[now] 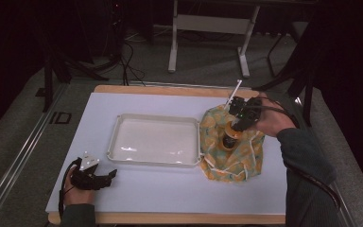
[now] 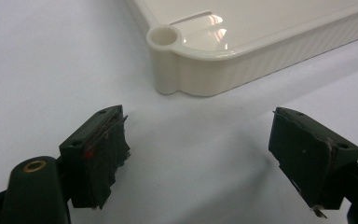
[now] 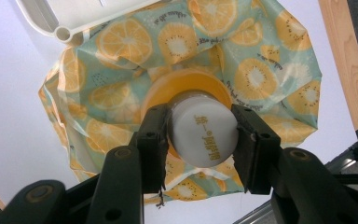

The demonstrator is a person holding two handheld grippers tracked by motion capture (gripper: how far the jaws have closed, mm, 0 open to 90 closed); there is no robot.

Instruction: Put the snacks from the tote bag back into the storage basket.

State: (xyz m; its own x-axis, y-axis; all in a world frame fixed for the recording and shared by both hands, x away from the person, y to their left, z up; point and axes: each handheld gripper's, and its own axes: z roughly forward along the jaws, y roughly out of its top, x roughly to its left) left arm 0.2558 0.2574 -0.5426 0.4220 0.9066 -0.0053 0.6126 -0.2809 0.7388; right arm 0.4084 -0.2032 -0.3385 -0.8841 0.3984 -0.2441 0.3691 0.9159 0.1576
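The right gripper view showed what the high view blurred: the right gripper (image 3: 200, 140) clamped a white-capped bottle (image 3: 204, 135) standing in the orange-print bag (image 3: 261, 70), beside the empty white tray (image 1: 153, 141). The left gripper (image 2: 198, 154) rested wide open near the tray's corner.

We find the left gripper (image 2: 200, 158) low over the white bench (image 2: 42, 60), its two black jaws spread wide apart with nothing between them but bare surface. Ahead of the jaws we note the rounded corner of a cream plastic tray (image 2: 200, 74) resting on the bench, its outer wall ribbed, a small round socket set into the corner of its rim, and glare on its glossy floor. The left pad (image 2: 100, 154) looks frayed at its edges.
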